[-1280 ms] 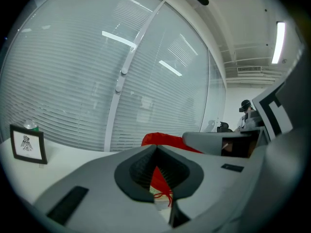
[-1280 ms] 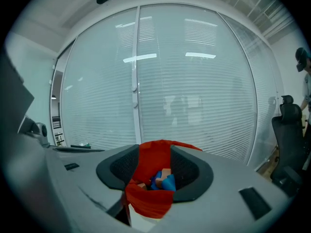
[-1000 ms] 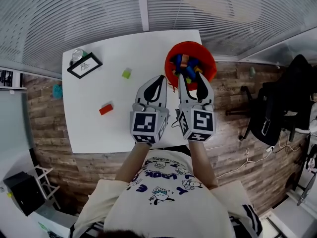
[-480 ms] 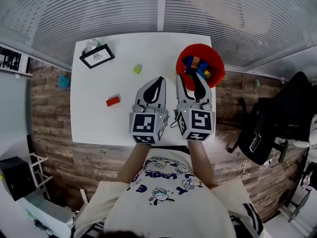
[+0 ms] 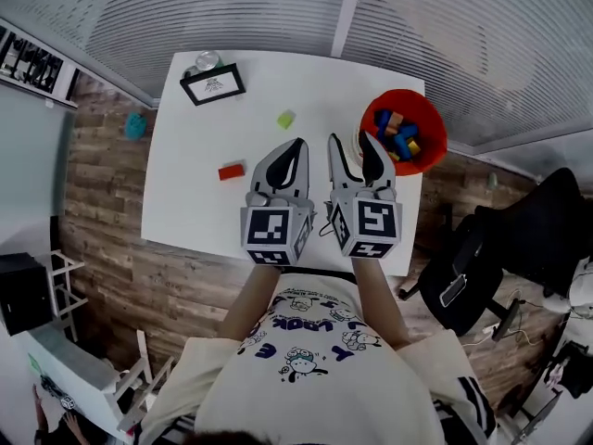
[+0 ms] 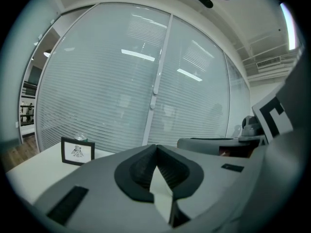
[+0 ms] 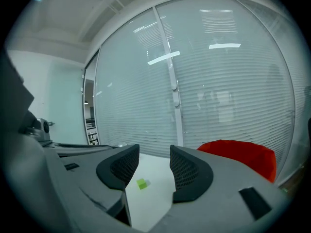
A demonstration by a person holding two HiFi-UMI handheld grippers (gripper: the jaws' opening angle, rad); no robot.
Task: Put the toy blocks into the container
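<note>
The container [image 5: 405, 94] sits at the far right corner of the bench [image 5: 185, 202], blocks [image 5: 398, 142] inside it. A picture frame [image 5: 213, 84] stands at the far left corner, a can [image 5: 206, 60] behind it. One loose block [image 5: 285, 119] lies mid-bench toward the far edge, a second loose block [image 5: 231, 171] nearer the left edge. The left claw [image 5: 295, 146] and right claw [image 5: 352, 145] hang side by side over the near half

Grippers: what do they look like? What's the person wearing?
The left gripper and right gripper are grey, with pointed jaws and black ribbed pads. Each carries a cube of black-and-white square markers. The person wears a cream T-shirt with blue cartoons.
</note>
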